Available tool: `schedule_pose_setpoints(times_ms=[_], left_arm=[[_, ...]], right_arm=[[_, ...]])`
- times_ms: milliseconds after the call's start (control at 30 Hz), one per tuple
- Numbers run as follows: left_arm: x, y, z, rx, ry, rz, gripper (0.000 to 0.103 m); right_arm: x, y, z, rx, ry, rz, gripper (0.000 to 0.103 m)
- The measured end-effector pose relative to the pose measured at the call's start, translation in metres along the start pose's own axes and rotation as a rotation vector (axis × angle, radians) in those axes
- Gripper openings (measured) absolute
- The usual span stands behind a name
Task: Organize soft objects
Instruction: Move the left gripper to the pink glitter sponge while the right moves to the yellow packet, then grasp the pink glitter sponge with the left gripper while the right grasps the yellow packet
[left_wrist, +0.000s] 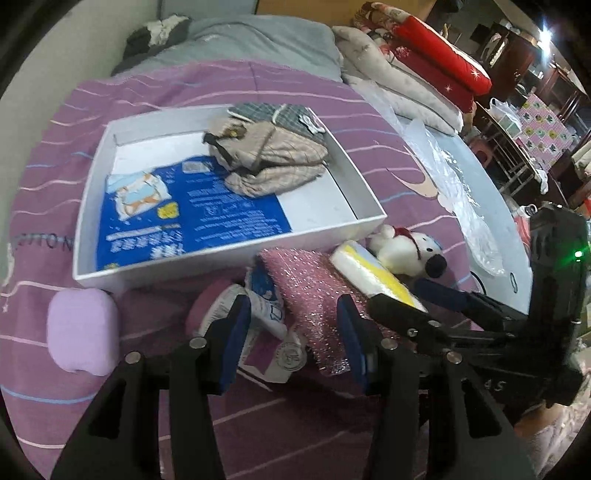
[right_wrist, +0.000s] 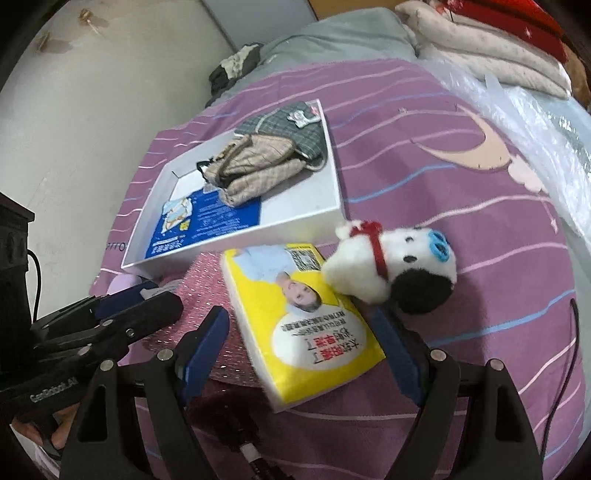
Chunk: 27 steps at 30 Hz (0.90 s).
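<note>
While purple striped bedspread (left_wrist: 332, 424) fills both frames, left gripper (left_wrist: 295, 332) gapes over pink sponge (left_wrist: 314, 295), apparently untouched; right gripper (right_wrist: 303, 354) spread around yellow pack (right_wrist: 295, 317), not clamped.

You are looking at little that reads cleanly. The left hand-held gripper (right_wrist: 122, 306) is showing white lettering like "GenRobot.AI" on its black body. The yellow tissue pack (right_wrist: 303, 325) is carrying red and black Chinese print, upside down, plus a QR code. The blue sheet (left_wrist: 192, 218) in the white box (left_wrist: 369, 218) is bearing white text too small to read.
</note>
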<state>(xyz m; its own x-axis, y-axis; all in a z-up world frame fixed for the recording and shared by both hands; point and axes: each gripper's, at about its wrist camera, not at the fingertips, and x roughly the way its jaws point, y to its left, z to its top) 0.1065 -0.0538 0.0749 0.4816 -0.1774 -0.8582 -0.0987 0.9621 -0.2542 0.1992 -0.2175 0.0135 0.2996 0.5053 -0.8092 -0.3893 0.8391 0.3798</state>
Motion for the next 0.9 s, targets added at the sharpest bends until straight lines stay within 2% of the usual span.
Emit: schedule_pose_setpoints(times_ms=[133, 300, 567, 700, 900], left_arm=[[0.003, -0.004, 0.001, 0.006, 0.006, -0.002, 0.049], [0.005, -0.009, 0.000, 0.041, 0.008, 0.030, 0.049], [0.004, -0.005, -0.002, 0.038, -0.014, 0.040, 0.050], [0.004, -0.007, -0.003, 0.047, -0.019, 0.047, 0.051], [0.004, -0.008, -0.002, 0.040, -0.012, 0.028, 0.051]], right_arm=[[0.010, -0.011, -0.002, 0.043, 0.027, 0.043, 0.085], [0.017, -0.020, -0.004, 0.068, 0.035, 0.090, 0.090], [0.029, -0.027, -0.009, 0.104, 0.008, 0.153, 0.101], [0.029, -0.030, -0.012, 0.120, -0.016, 0.181, 0.102], [0.030, -0.034, -0.010, 0.126, 0.006, 0.193, 0.102]])
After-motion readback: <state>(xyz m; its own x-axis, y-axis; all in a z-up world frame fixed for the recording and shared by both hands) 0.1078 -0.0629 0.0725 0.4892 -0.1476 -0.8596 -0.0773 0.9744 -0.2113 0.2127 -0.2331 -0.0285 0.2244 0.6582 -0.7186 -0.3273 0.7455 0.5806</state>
